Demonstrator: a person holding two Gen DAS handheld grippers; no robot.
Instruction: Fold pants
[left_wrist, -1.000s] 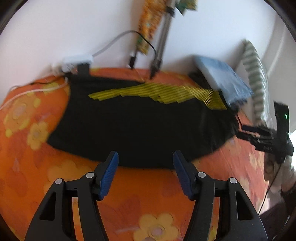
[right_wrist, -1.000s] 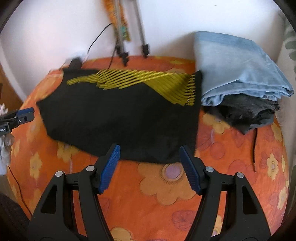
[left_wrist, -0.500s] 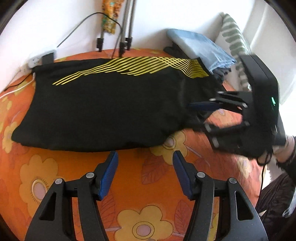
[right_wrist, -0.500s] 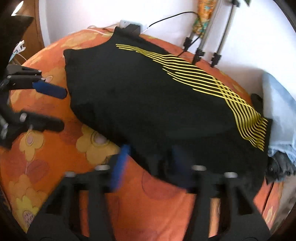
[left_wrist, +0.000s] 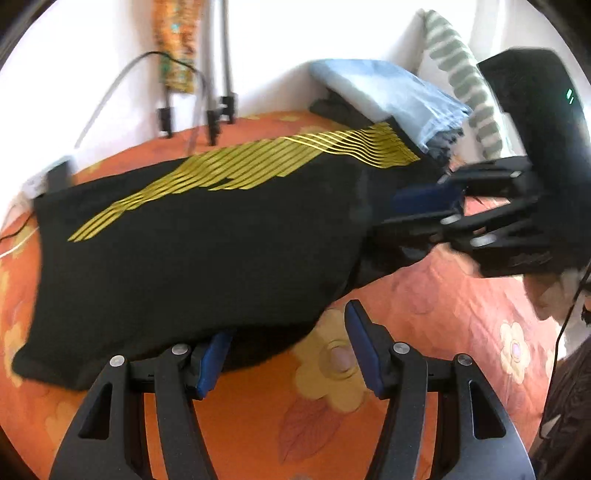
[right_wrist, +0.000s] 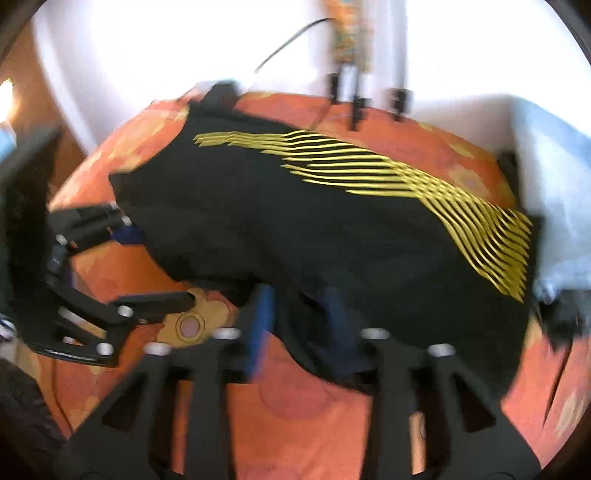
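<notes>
black pants (left_wrist: 192, 266) with yellow wavy stripes, orange bedspread (left_wrist: 443, 314) – yellow flowers, light-blue folded cloth (left_wrist: 391, 92)

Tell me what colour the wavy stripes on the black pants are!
Yellow stripes on the black pants, clearest in the left wrist view.

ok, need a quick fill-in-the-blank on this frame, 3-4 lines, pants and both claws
1. The black pants carry a band of thin ____ stripes.
2. They lie on an orange ____-patterned bedcover.
3. The folded light-blue garment sits on a darker pile beside the pants' ____-striped end.
4. Both the left claw and the right claw have their jaws ____ at the pants' near edge.

Missing: yellow; flower; yellow; open
</notes>
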